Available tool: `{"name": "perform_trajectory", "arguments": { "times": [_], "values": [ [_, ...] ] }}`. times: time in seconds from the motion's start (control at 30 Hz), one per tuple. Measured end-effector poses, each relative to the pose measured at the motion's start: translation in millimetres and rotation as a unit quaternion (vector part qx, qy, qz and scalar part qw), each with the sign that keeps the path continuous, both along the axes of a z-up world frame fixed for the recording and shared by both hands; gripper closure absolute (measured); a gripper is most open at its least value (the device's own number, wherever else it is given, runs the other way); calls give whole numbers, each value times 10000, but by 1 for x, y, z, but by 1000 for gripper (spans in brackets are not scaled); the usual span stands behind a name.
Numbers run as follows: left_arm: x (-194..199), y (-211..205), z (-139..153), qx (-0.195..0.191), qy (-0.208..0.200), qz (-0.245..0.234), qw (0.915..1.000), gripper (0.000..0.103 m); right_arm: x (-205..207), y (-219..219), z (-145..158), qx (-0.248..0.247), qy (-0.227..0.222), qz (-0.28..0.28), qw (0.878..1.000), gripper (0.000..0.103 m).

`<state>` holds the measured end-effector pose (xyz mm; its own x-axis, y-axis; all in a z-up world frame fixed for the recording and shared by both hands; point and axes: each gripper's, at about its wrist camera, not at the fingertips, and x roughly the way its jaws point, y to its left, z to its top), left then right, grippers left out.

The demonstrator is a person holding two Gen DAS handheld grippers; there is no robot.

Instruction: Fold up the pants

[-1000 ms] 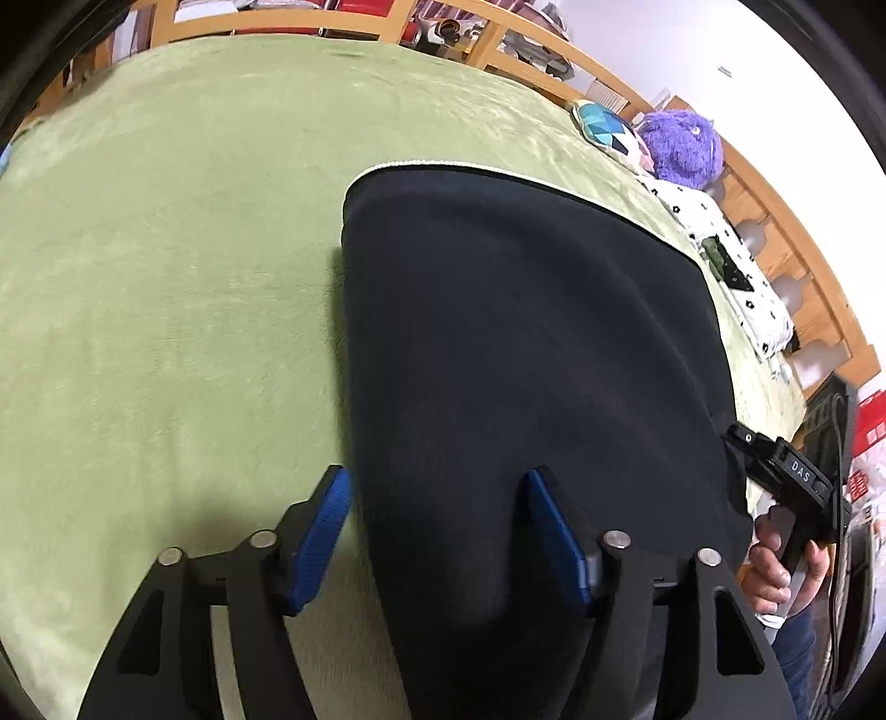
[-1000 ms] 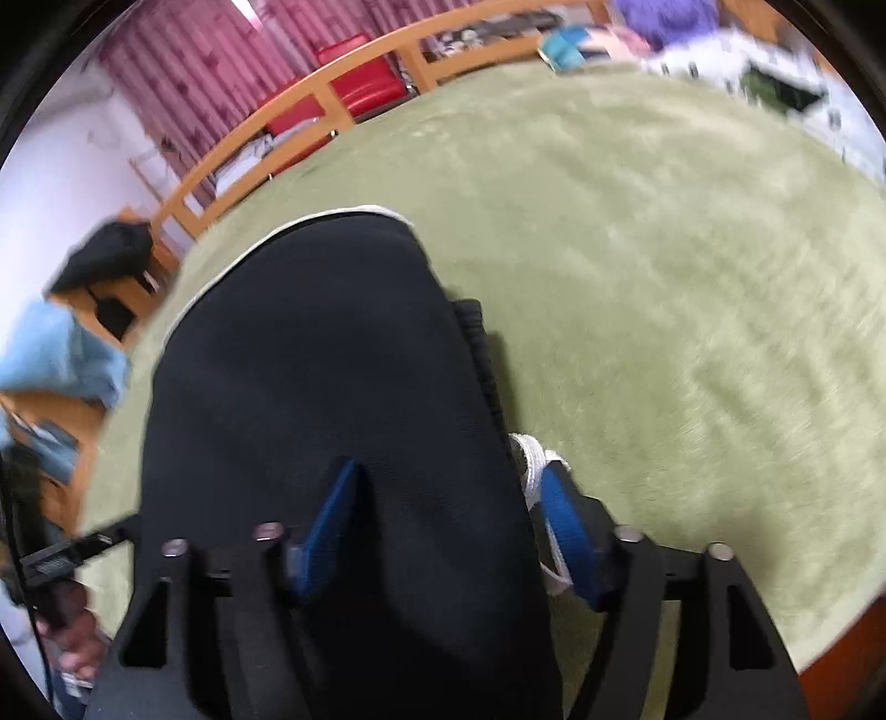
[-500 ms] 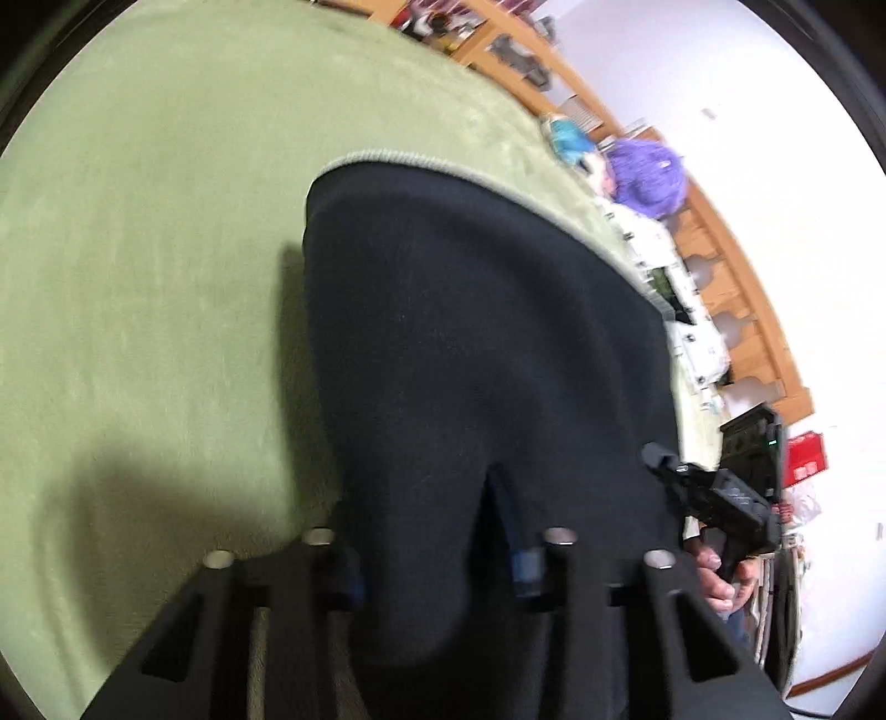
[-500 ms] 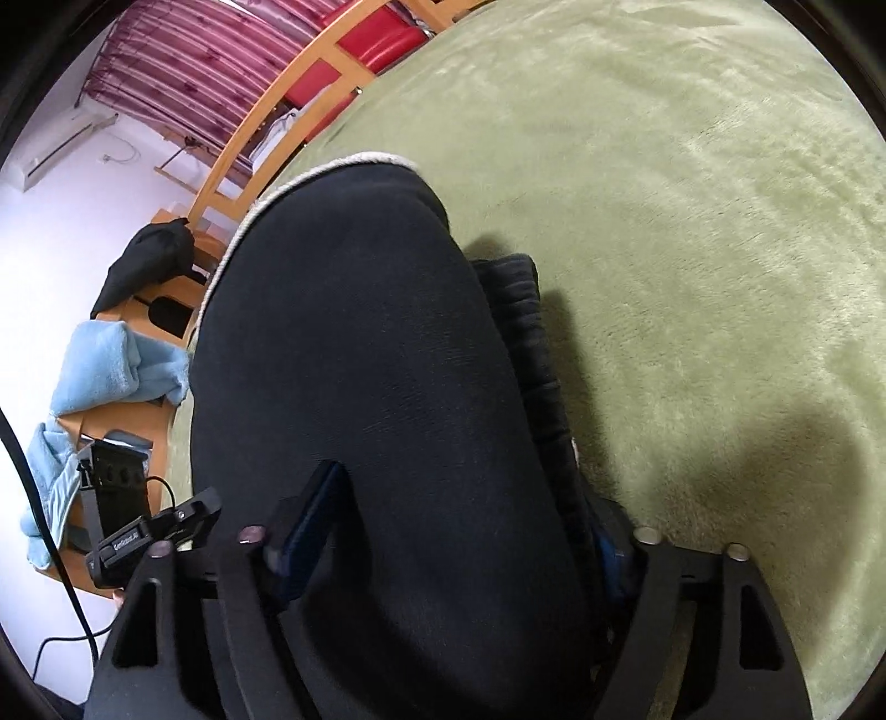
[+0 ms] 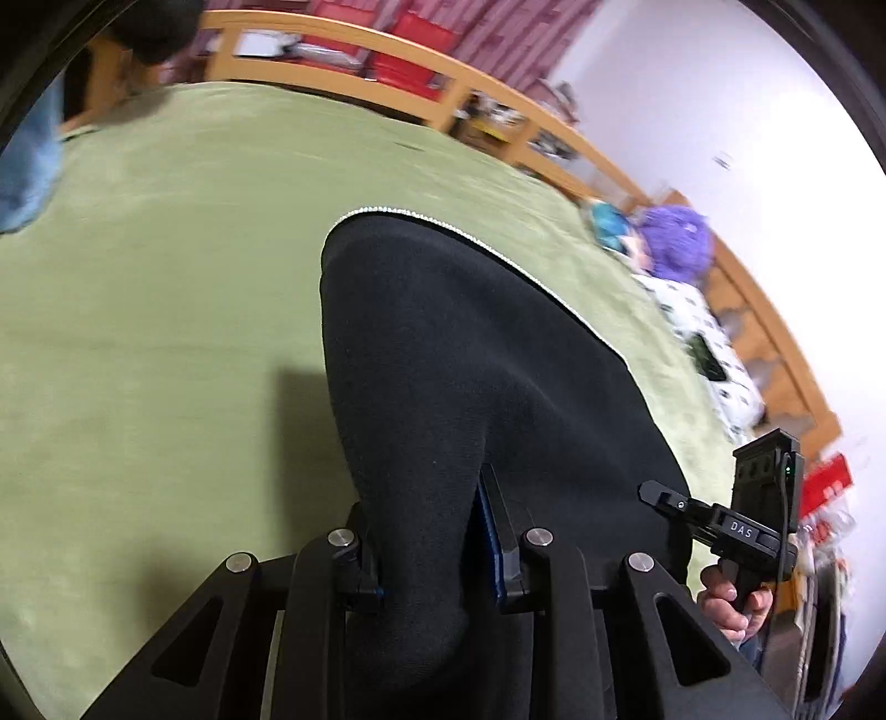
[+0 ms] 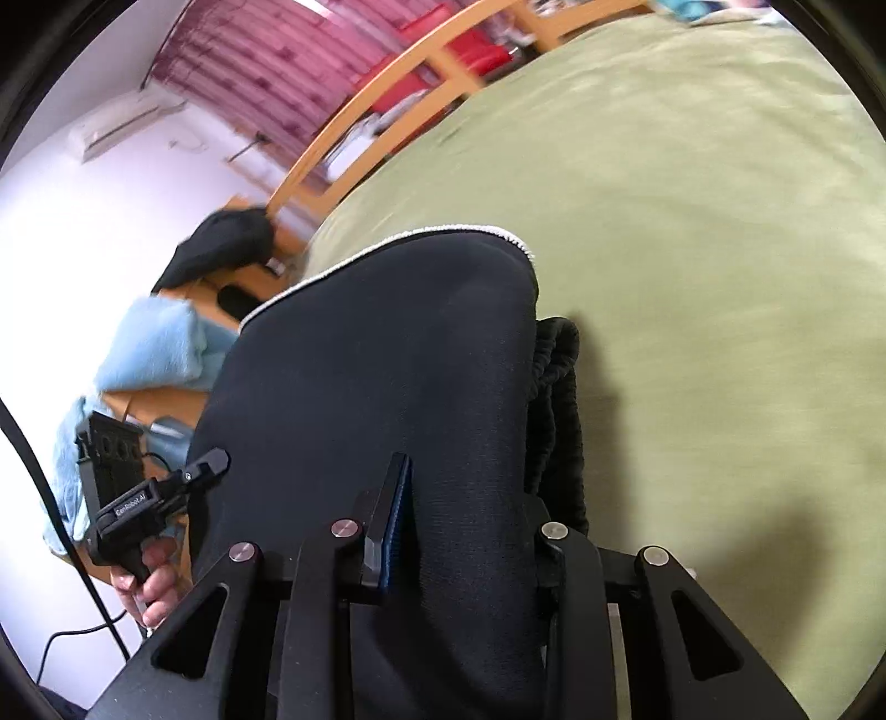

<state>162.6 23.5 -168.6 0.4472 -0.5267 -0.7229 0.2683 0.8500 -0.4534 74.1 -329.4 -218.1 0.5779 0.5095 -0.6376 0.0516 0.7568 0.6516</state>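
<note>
Black pants [image 5: 470, 343] with a thin white trim on the far edge lie on the green blanket [image 5: 166, 332]. My left gripper [image 5: 429, 548] has its jaws closing, with the near left edge of the cloth bunched and pinched between its pads. In the right wrist view the pants [image 6: 376, 343] show a ribbed black band [image 6: 559, 399] along their right side. My right gripper [image 6: 470, 531] is also closing, and its pads press on the near right edge of the cloth. Each view shows the other gripper held in a hand: the right gripper [image 5: 720, 526], the left gripper [image 6: 160, 493].
A wooden rail [image 5: 387, 50] runs round the bed. A purple plush toy [image 5: 675, 238] and a white spotted pillow [image 5: 703, 343] lie at the far right edge. Blue towels [image 6: 149, 349] and a black bag [image 6: 221, 249] rest on wooden furniture to the left.
Both grippers stood open astride the pants' near edge; both have closed onto the cloth. The near edge is now raised and bunched, and both views have swung.
</note>
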Motion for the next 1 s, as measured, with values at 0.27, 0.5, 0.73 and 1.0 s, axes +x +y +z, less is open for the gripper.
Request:
{"name": "perform_trajectory", "arguments": {
  "times": [0.27,0.5,0.73,1.0],
  "values": [
    [6,39,-50,588,606,427,9955,62,24,69,1,-1842,62,182,9827,49],
    [-59,10,-7,1126,-378,275,9925,49,-53,86,54,-2319,-793,39,9695,48],
    [-104,8,-45,1840,-239,380,9819,35,-77,112,0,-2685,-415,388,9616,55],
    [-107,28,-12,1629,-153,653,9844,33,-80,106,11,-2317,-249,224,9722,55]
  ]
}}
